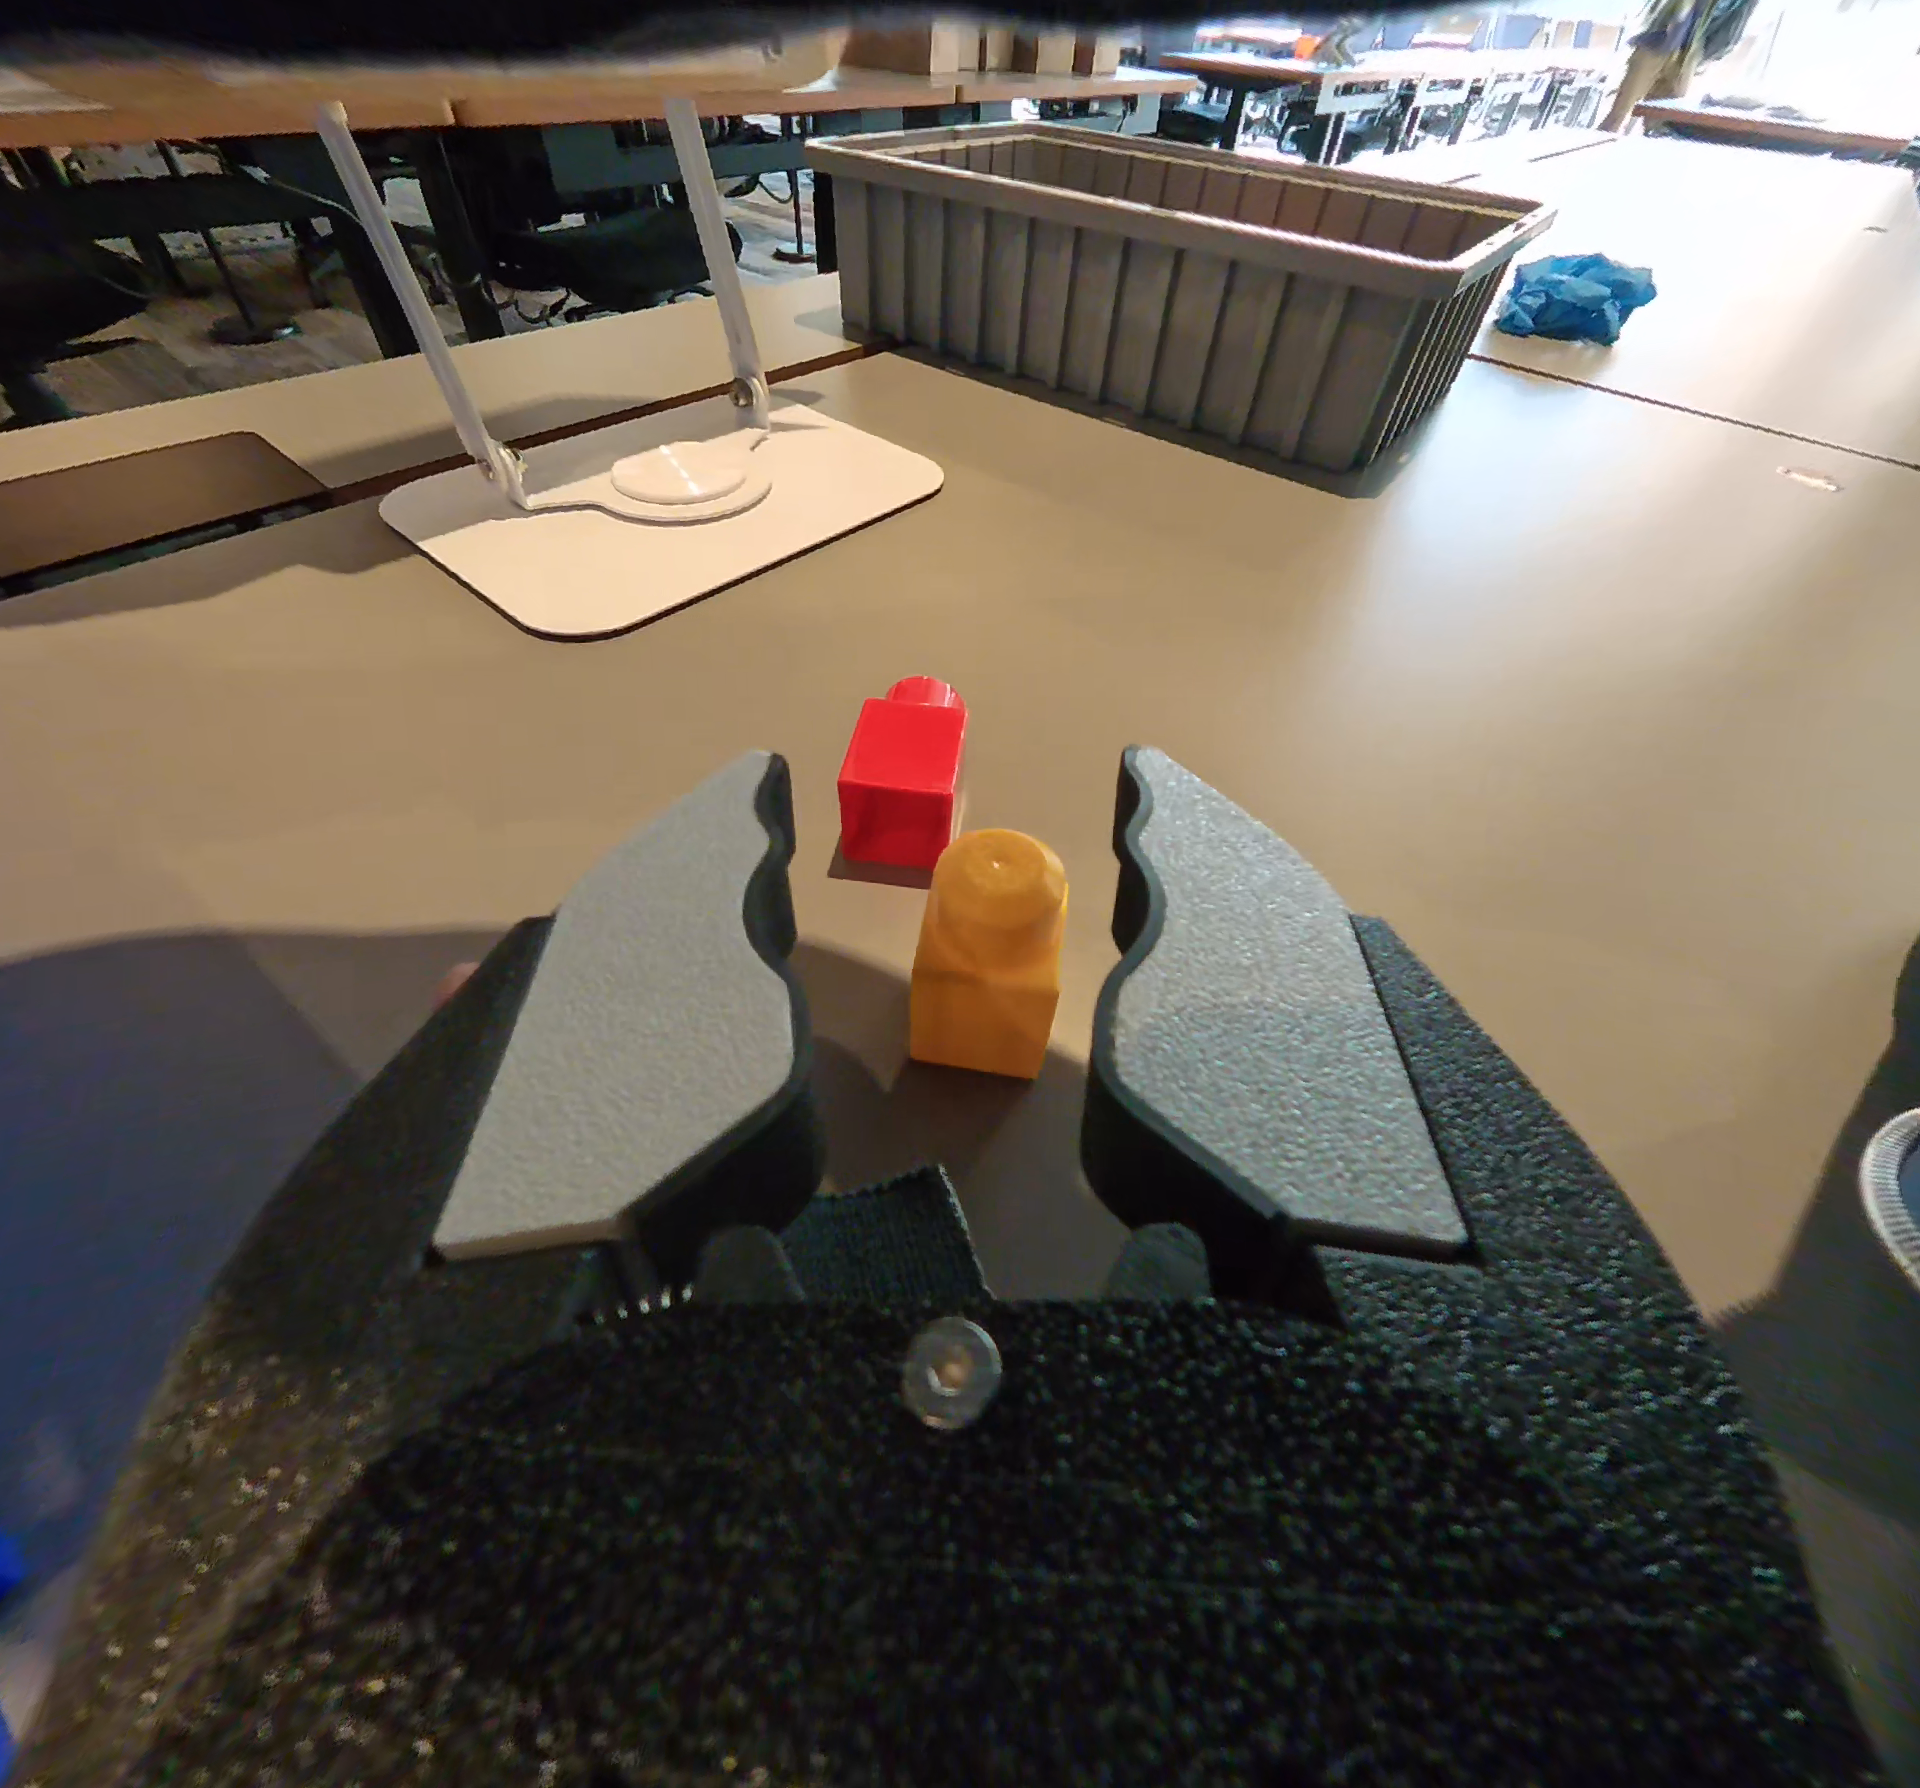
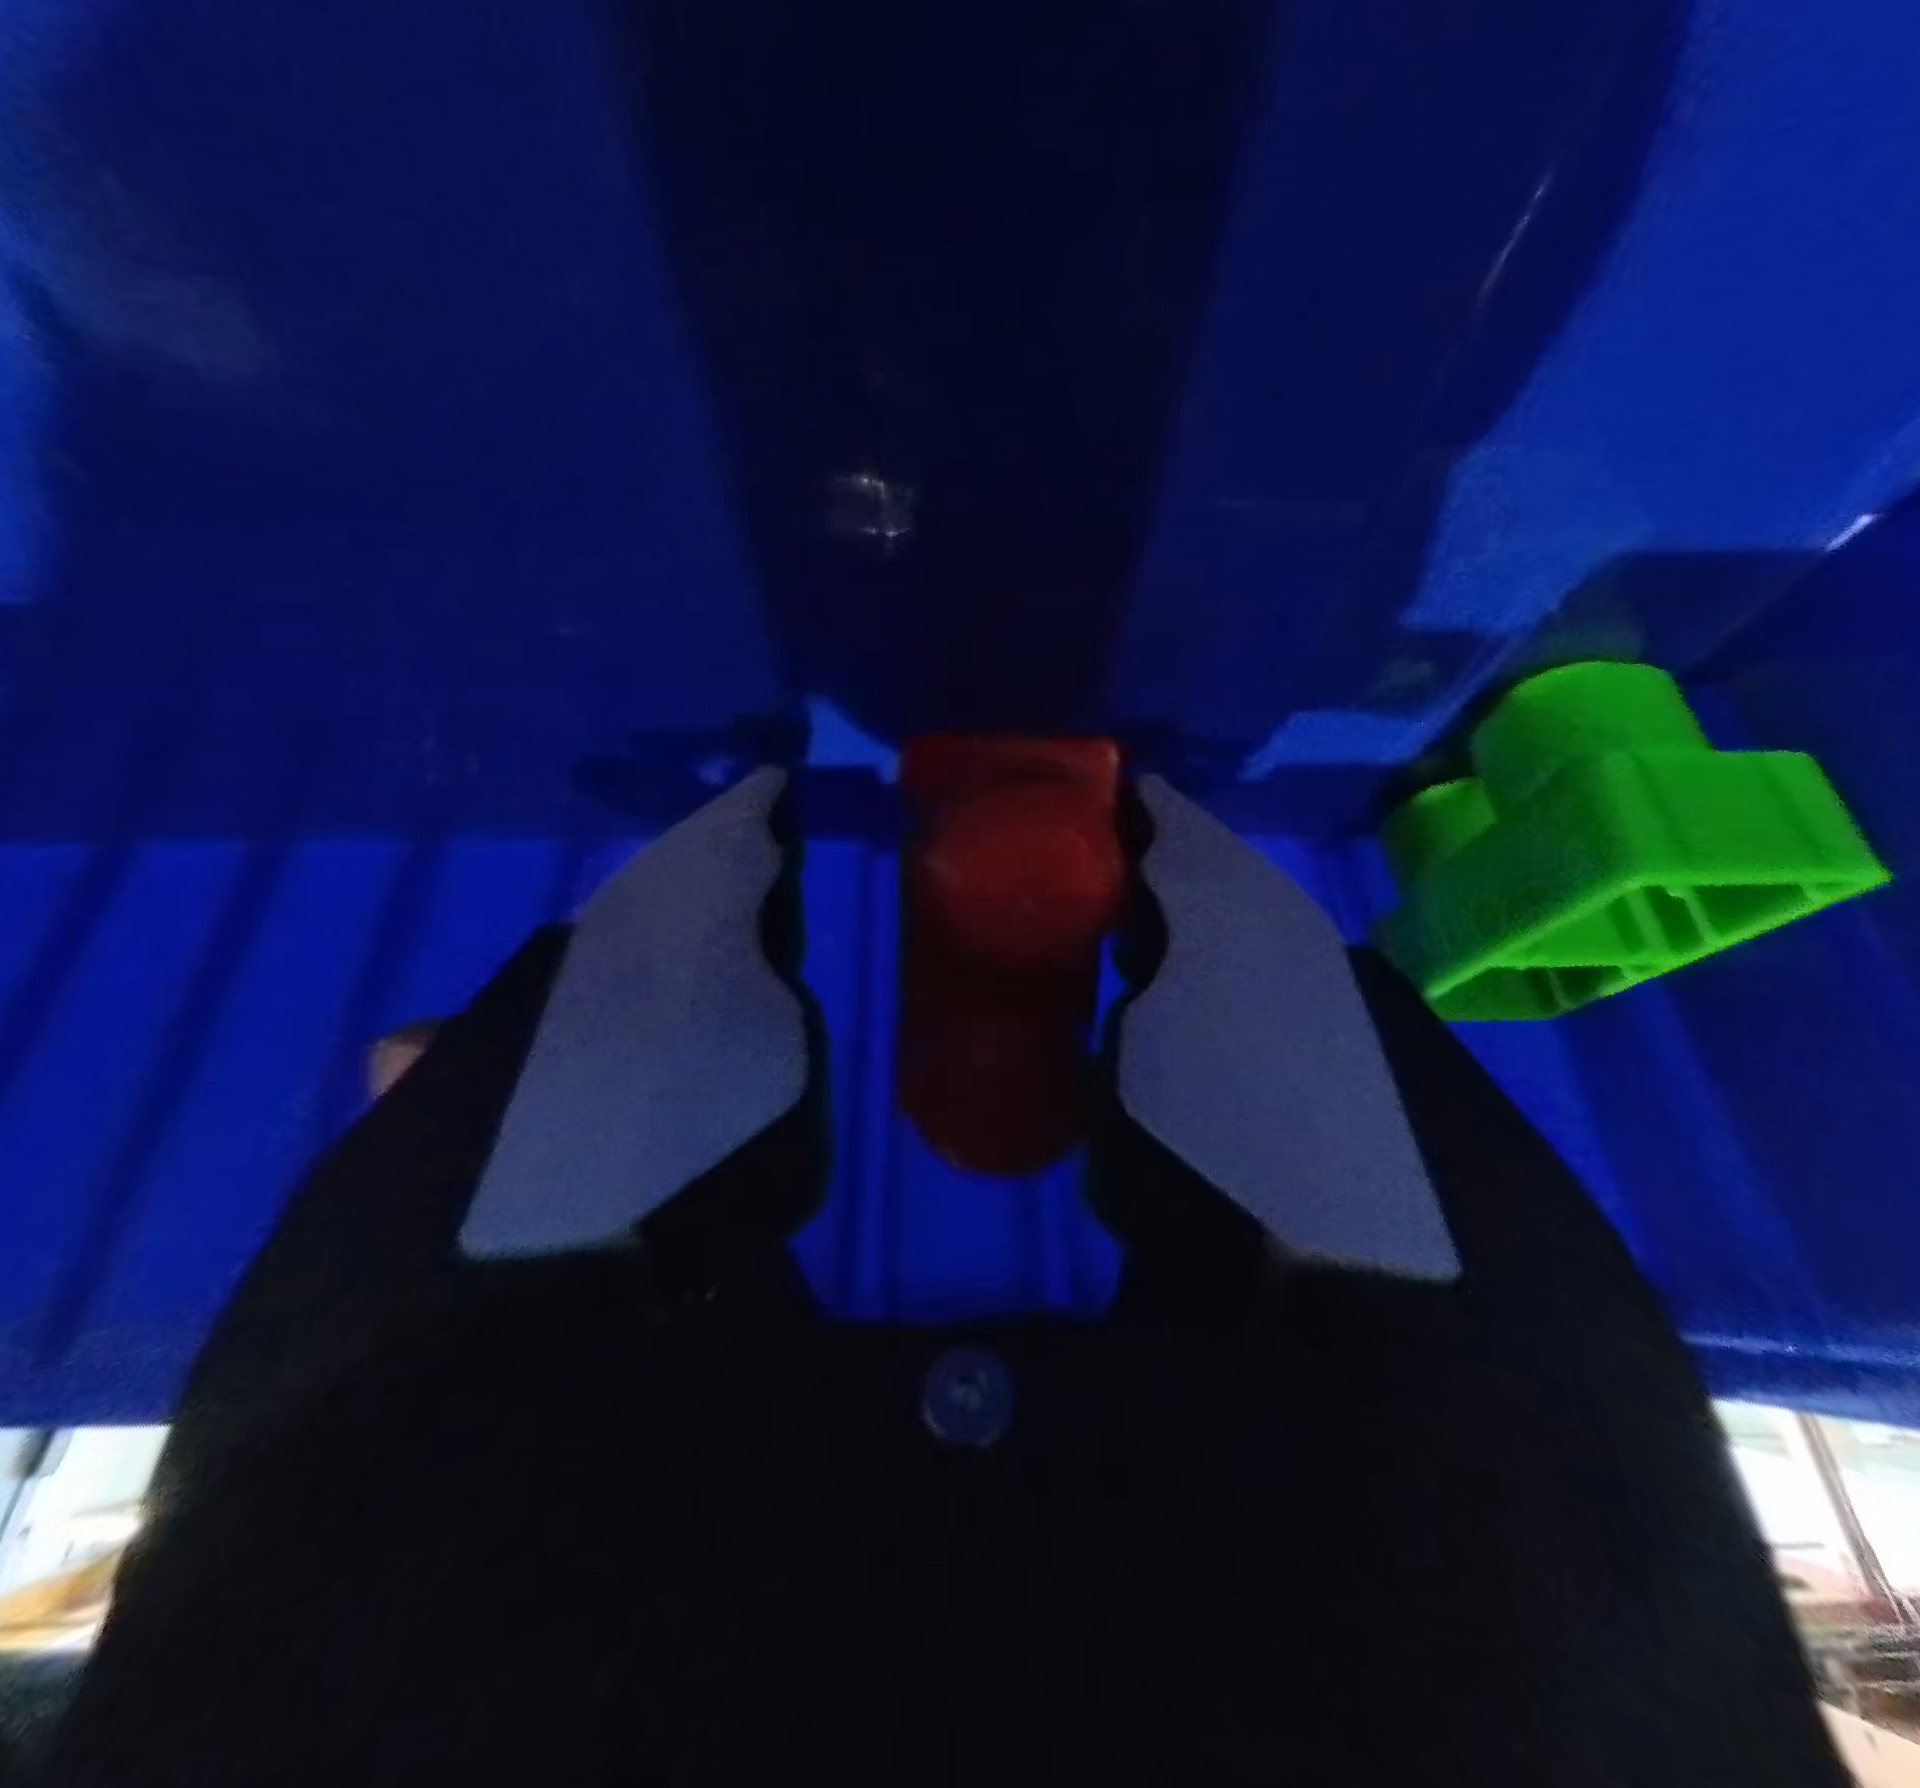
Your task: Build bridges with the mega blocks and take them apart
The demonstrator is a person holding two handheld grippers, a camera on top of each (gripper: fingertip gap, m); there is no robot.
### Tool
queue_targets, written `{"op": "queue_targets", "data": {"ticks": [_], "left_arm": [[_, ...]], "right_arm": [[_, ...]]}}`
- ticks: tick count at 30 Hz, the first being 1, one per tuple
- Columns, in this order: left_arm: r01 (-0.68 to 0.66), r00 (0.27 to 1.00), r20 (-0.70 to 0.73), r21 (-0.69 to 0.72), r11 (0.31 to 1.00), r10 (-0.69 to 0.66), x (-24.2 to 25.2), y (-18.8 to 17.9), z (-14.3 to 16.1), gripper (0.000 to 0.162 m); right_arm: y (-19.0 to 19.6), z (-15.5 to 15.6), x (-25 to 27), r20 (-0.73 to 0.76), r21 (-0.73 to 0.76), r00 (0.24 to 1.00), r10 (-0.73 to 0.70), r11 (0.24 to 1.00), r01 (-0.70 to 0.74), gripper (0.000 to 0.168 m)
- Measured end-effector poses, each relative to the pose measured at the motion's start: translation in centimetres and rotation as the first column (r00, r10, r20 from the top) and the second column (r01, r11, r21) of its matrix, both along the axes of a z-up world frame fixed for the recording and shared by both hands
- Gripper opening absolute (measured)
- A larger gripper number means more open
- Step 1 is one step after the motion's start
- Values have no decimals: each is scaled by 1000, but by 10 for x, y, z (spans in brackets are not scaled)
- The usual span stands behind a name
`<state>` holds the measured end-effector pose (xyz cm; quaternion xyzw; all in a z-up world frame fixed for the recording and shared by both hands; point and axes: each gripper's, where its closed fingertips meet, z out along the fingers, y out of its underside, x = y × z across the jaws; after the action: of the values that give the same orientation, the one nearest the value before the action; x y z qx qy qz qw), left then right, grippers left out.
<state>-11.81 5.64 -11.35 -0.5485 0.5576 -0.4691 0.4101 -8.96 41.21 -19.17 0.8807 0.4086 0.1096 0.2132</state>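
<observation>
Two single-stud blocks stand at centre frame in the left wrist view: our left tongs (image 1: 954, 845) gape wide and hold nothing, the orange block (image 1: 985, 959) between the tips, the red block (image 1: 902, 782) just beyond on the surface (image 1: 1351, 699). Our right tongs (image 2: 954, 855) flank a dark red block (image 2: 1003, 928) inside the blue bin (image 2: 312, 491); contact is too blurred to tell. We should close squarely on its flat sides. A green block (image 2: 1621, 845) lies at right.
</observation>
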Motion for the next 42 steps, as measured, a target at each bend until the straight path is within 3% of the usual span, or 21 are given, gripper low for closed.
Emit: {"op": "queue_targets", "data": {"ticks": [2, 12, 18, 22, 25, 29, 31, 34, 38, 42], "left_arm": [[1, 1000, 0, -2, 1000, -1, 0, 0, 0, 58], [-10, 1000, -1, 3, 1000, 10, 0, 2, -1, 58], [-36, 999, 16, -11, 999, 37, 0, 9, 1, 58], [-69, 997, 32, -15, 997, 70, -2, 16, 3, 58], [-104, 994, 44, -14, 995, 104, -3, 23, 5, 58], [-155, 986, 55, 2, 988, 154, -5, 33, 6, 58], [-176, 983, 55, 21, 984, 174, -5, 36, 6, 58], [-195, 980, 52, 75, 978, 191, -5, 39, 4, 58], [-182, 983, 28, 173, 968, 180, -1, 35, -1, 57], [-157, 987, 3, 247, 956, 161, 3, 29, -6, 57]], "right_arm": [[5, 2, 3, 19, 34, 1000, 7, 999, -7, 37], [17, 25, 8, 56, 121, 997, 47, 991, -54, 37], [12, 81, -42, -296, 309, 951, 86, 951, 11, 37], [-31, 140, -77, -535, 457, 813, 228, 888, 52, 37], [-88, 175, -81, -609, 554, 726, 319, 826, 102, 36], [-174, 198, -51, -612, 658, 703, 362, 727, 199, 36], [-215, 195, -24, -607, 684, 720, 336, 682, 259, 37], [-273, 165, 19, -627, 670, 740, 245, 654, 351, 36], [-332, 111, 57, -728, 579, 673, 130, 643, 502, 36], [-366, 69, 71, -789, 521, 605, 104, 635, 571, 36]]}}
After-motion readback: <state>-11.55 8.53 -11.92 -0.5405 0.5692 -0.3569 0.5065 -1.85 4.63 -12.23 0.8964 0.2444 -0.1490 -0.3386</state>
